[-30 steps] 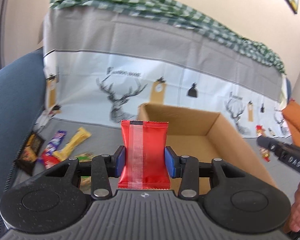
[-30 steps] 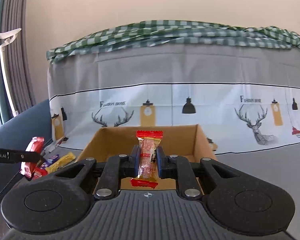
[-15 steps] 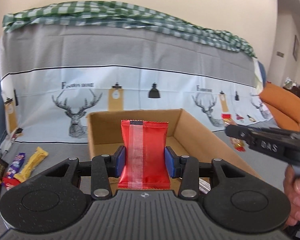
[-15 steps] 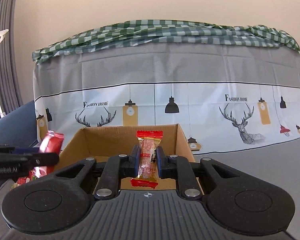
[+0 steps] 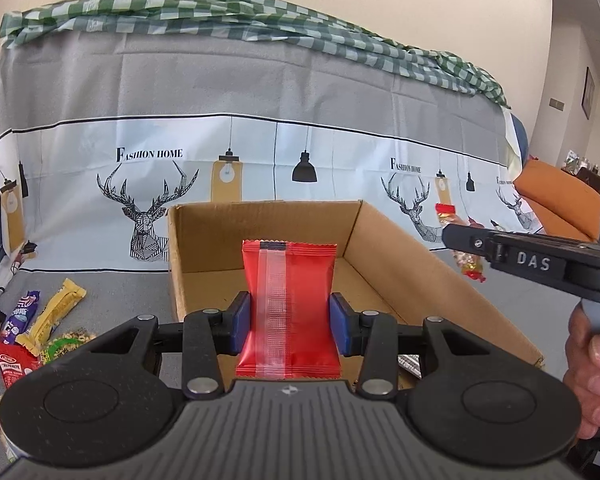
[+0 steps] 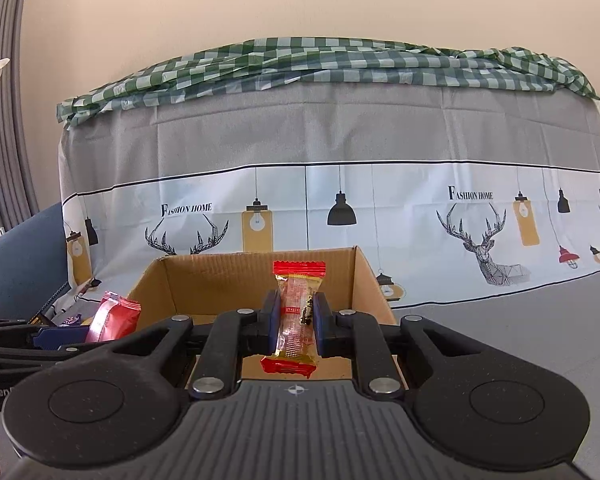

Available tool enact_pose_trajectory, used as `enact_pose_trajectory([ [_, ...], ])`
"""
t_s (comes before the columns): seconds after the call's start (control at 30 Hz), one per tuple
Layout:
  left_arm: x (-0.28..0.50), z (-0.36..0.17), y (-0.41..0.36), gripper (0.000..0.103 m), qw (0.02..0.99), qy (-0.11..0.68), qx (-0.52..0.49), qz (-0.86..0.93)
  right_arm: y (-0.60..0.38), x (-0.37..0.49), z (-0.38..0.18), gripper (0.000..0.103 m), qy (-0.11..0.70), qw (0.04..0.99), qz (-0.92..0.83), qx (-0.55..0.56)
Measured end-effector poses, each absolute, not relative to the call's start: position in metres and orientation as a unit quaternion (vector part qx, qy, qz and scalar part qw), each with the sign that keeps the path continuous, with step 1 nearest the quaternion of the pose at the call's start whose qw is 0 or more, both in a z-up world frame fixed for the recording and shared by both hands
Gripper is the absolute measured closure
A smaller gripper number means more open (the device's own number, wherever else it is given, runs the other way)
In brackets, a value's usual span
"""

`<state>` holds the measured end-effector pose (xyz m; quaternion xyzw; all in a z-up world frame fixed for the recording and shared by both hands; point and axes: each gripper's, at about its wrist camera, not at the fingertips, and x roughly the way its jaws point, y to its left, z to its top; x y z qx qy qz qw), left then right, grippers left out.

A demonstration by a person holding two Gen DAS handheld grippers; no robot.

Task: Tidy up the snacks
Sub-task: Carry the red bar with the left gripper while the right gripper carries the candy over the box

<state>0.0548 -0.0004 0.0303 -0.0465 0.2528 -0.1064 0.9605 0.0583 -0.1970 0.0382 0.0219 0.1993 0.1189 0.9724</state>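
An open cardboard box (image 5: 420, 256) stands on a grey cloth-covered seat, its near side just below both grippers. My left gripper (image 5: 288, 322) is shut on a red snack packet (image 5: 288, 280) held upright over the box's near edge. My right gripper (image 6: 296, 320) is shut on a small clear candy wrapper with red ends (image 6: 298, 308), also upright above the box (image 6: 220, 276). In the right wrist view the red packet (image 6: 114, 316) shows at the left; in the left wrist view the candy (image 5: 460, 240) shows at the right.
Several loose snacks (image 5: 32, 320) lie on the grey cloth left of the box. A deer-printed cover (image 5: 260, 140) with a green checked cloth (image 5: 220, 12) on top rises behind. An orange cushion (image 5: 556, 200) sits far right. A hand (image 5: 592, 368) holds the right gripper's handle.
The left gripper has swung right with the red packet, from beside the snack pile to square over the box. The right gripper has barely moved; the red packet has come closer to it.
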Motion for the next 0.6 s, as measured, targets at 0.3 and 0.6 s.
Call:
enact_pose_trajectory([
  [0.3,0.0515,0.0324,0.0006,0.057,0.961,0.249,-0.048,-0.108,-0.1906,0.0593,0.0344,0.085,0.202,0.972,0.120,0.009],
  [0.6,0.0506,0.0332,-0.0004,0.057,0.962,0.244,-0.047,-0.109,-0.1930,0.0606,0.0329,0.085,0.202,0.973,0.115,0.009],
])
